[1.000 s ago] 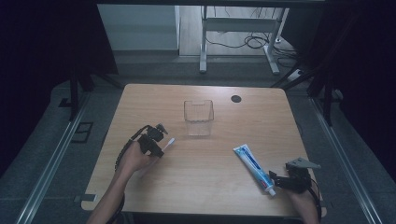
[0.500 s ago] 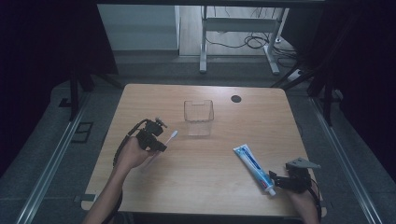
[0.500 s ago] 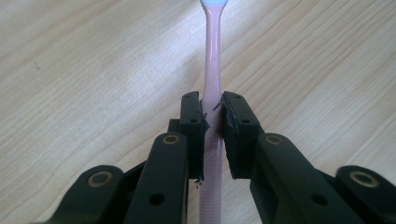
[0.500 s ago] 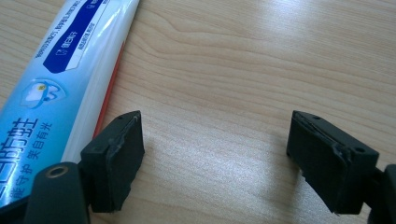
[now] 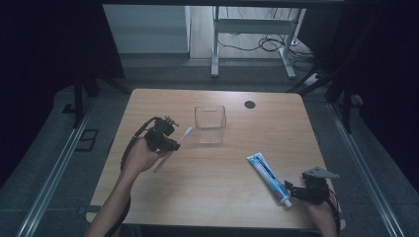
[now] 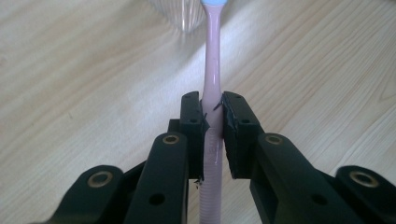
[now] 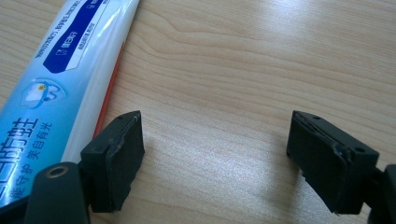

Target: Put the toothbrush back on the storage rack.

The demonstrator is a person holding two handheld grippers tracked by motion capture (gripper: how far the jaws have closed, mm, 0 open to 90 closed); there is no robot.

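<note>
The left gripper (image 6: 213,109) clamps the pink toothbrush (image 6: 211,88) at mid-handle, apparently clear of the table (image 5: 217,197), head pointing ahead toward the clear cup (image 5: 210,124). The right gripper (image 7: 215,154) rests wide open, toothpaste tube (image 7: 60,79) just outside 1 jaw

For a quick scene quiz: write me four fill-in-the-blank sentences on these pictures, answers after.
1. The left gripper is shut on a pink ____.
2. The clear cup holds ____.
3. The right gripper has its jaws ____.
4. The toothpaste tube lies flat on the ____.

Missing words: toothbrush; nothing; open; table
</note>
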